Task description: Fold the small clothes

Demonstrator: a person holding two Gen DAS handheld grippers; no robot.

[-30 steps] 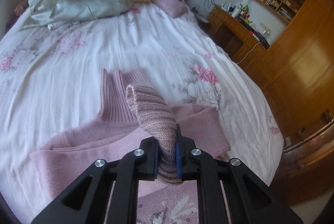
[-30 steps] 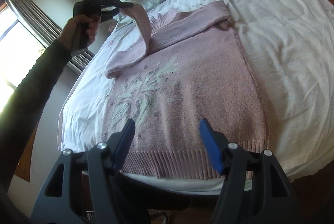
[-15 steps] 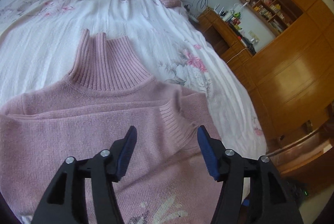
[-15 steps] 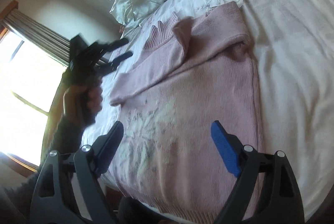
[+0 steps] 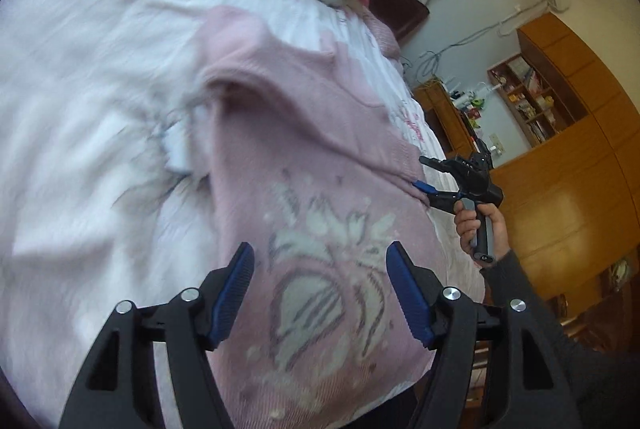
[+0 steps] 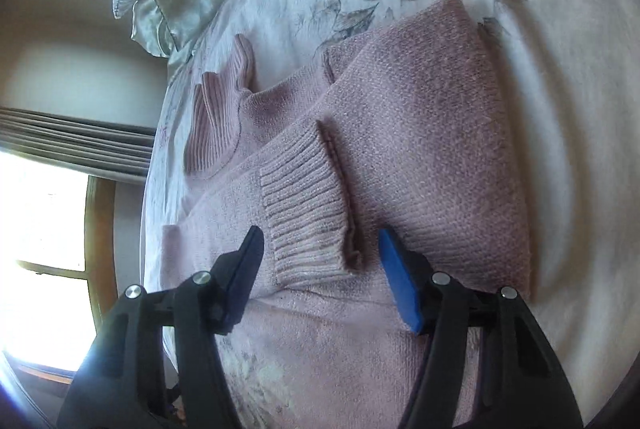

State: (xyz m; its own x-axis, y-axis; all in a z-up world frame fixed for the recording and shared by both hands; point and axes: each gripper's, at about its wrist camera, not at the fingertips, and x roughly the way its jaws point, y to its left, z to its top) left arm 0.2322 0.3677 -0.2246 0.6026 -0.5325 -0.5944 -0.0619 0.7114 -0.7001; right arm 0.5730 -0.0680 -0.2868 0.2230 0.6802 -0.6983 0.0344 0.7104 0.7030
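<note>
We held both tongs spread wide, the left tongs [image 5: 320,277] above the sweater [image 5: 312,165] on the bed [image 5: 80,109], the right tongs [image 6: 320,265] straddling its ribbed cuff [image 6: 308,205] near the bed's edge.

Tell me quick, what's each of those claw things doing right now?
Left gripper: open, empty, above the pink sweater.
Right gripper: open, holding nothing, its fingers either side of the ribbed cuff.

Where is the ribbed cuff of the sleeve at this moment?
In the right wrist view the cuff lies flat across the pink sweater, just ahead of the open right tongs, below the ribbed collar.
</note>
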